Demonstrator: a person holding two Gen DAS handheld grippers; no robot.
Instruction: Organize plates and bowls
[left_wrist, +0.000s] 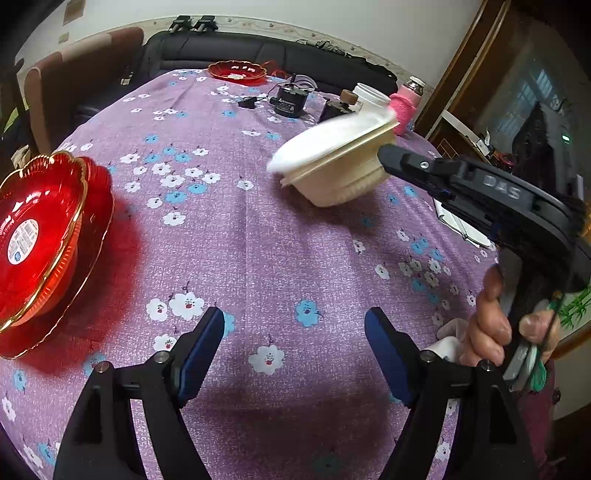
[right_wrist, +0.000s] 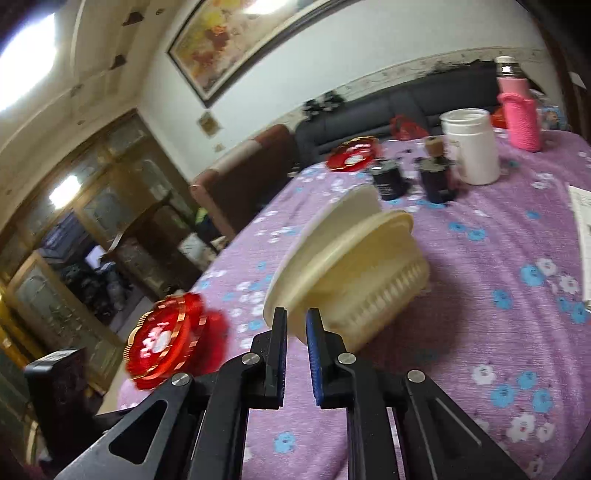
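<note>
Bowls (right_wrist: 354, 273), cream, light, stiff plastic, pinched at the rim by right gripper (right_wrist: 296, 325) mid-frame; left gripper (left_wrist: 294, 328) gapes empty below.

a table covered by a purple floral cloth (left_wrist: 258, 229) holds stacked red dishes (left_wrist: 44, 240) at its left edge, another red dish (left_wrist: 236, 70) at the far end, and a white jar (right_wrist: 471, 146) beside a pink-sleeved bottle (right_wrist: 521, 110).

cream bowl (left_wrist: 343, 177) tilted, lifted, white plate (left_wrist: 325, 142) inside | red plates (left_wrist: 40, 236) stacked, table's left edge
</note>
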